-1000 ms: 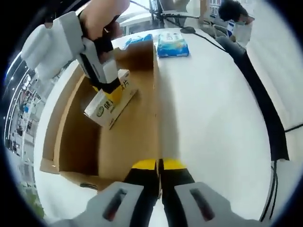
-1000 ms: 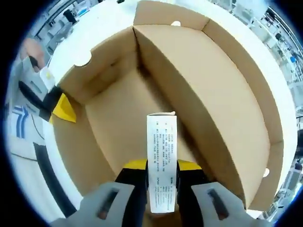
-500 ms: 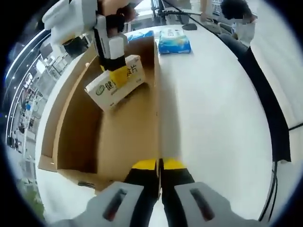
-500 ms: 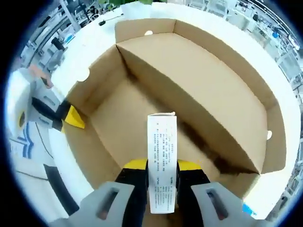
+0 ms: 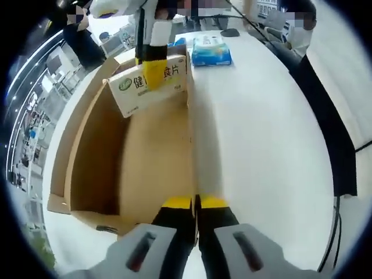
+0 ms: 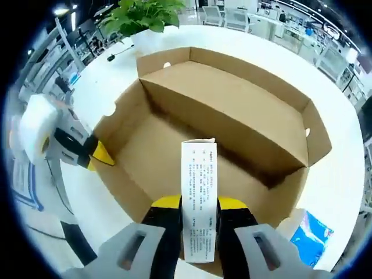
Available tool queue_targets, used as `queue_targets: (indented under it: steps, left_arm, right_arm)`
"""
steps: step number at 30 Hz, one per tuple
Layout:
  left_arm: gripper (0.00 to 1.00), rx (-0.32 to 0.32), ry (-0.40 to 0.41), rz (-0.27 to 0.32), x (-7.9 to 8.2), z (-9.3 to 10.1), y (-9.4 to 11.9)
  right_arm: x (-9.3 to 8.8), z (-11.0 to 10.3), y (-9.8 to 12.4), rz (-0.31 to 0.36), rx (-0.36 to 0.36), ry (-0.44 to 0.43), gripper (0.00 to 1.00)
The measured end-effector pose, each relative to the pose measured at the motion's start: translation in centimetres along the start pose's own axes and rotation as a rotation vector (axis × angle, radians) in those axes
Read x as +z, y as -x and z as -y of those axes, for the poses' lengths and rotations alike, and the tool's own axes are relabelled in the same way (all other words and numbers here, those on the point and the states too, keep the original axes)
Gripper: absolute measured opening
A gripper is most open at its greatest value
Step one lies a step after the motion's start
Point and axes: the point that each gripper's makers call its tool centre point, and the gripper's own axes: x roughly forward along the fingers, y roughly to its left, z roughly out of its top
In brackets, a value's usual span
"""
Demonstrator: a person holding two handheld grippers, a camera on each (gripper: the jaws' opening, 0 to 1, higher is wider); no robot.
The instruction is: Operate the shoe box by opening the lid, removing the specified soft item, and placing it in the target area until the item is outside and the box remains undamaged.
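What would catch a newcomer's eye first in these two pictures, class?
The small white carton, clamped in the right gripper and hanging above the open cardboard shoe box. Next, the left gripper, its yellow-tipped fingers pinched on the box's side wall, and the blue tissue pack on the white table beyond.

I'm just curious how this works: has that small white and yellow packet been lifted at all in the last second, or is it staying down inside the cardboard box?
Yes. The packet, gripped by the right gripper, has risen from low inside the cardboard box to above its far rim.

Carton [image 6: 198, 192] above shoe box [image 6: 232, 110]
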Motion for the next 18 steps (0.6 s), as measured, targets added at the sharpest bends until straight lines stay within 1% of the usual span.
queue_targets:
  steps: [2,4,6,7,8,10,12,14,18]
  left_arm:
    - [0.00,0.011,-0.015,-0.001,-0.1,0.2,0.0]
    - [0.00,0.011,-0.009,-0.003,-0.1,0.2,0.1]
    - [0.00,0.009,-0.007,-0.004,-0.1,0.2,0.1]
    - [0.00,0.008,-0.005,-0.004,-0.1,0.2,0.1]
    - [0.00,0.008,-0.002,-0.004,-0.1,0.2,0.1]
    - [0.00,0.010,-0.002,-0.005,-0.2,0.2,0.1]
    - [0.00,0.017,0.004,-0.014,-0.2,0.2,0.1]
    - [0.00,0.020,0.012,-0.026,-0.2,0.2,0.1]
    - [0.00,0.022,0.011,-0.025,-0.3,0.2,0.2]
  right_arm:
    - [0.2,0.3,0.5,0.017,-0.030,0.012,0.19]
    - [-0.1,0.5,0.7,0.012,-0.037,0.007,0.19]
    - [-0.1,0.8,0.9,0.022,-0.042,-0.008,0.19]
    - [-0.2,1.0,1.1,0.024,-0.045,-0.022,0.19]
    - [-0.2,1.1,1.3,0.023,-0.045,-0.053,0.19]
    - [-0.1,1.5,1.8,0.037,-0.048,-0.083,0.19]
    - [-0.3,1.6,2.1,0.027,-0.045,-0.126,0.19]
    - [-0.4,1.9,2.6,0.043,-0.051,-0.113,0.18]
    - [-0.5,2.6,3.5,0.063,-0.063,-0.108,0.18]
